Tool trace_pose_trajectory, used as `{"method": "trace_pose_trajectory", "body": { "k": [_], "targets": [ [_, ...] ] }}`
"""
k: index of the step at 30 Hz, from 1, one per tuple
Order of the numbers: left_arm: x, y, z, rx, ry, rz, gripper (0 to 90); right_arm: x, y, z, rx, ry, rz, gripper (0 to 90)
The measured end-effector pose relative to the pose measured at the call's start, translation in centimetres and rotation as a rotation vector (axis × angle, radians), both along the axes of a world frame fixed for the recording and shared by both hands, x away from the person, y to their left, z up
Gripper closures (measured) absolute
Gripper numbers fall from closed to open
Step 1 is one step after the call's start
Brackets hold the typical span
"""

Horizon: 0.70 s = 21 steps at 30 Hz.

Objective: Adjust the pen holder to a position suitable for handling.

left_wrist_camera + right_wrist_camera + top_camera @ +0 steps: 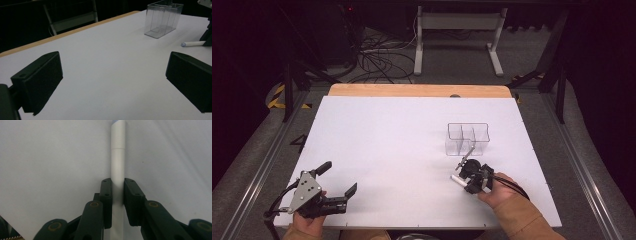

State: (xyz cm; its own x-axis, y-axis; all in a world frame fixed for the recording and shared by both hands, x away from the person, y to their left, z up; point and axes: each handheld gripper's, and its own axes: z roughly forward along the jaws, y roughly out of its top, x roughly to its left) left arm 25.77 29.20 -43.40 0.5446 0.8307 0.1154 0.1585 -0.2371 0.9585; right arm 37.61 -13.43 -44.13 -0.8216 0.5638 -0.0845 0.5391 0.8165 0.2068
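A white marker (117, 152) runs straight out between my right gripper's (117, 183) jaws, which are shut on its barrel. Seen from above, that gripper (463, 178) is at the front right of the white table (402, 130), and the marker's tip (456, 179) pokes out to the left, low over the surface. A clear plastic organiser (467, 138) with several compartments stands just beyond it, empty as far as I can see. My left gripper (340, 177) rests at the front left, open wide with nothing between its fingers (37, 82).
The left gripper view looks across bare tabletop to the organiser (162, 18) and the marker (192, 44) at the far right. The table's wooden back edge (419, 90) lies beyond. Cables and a desk frame (457, 30) are on the floor behind.
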Motion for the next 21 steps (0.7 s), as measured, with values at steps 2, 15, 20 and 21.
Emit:
{"method": "trace_pose_trajectory", "body": {
  "k": [2,15,20,21],
  "targets": [
    [0.0,0.0,0.0,0.000,0.000,0.000,1.6,-0.1,0.1,0.0,-0.005,0.002,-0.004,78.0],
    [0.0,0.0,0.0,0.001,0.000,0.001,1.6,-0.2,-0.1,0.4,0.016,-0.015,0.023,78.5],
    [0.0,0.0,0.0,0.000,-0.001,0.001,1.6,-0.5,-0.7,1.6,0.071,-0.050,0.016,78.5],
    [0.0,0.0,0.0,-0.001,-0.001,0.002,1.6,-0.6,-0.8,1.9,0.080,-0.058,0.013,78.5]
  ]
}}
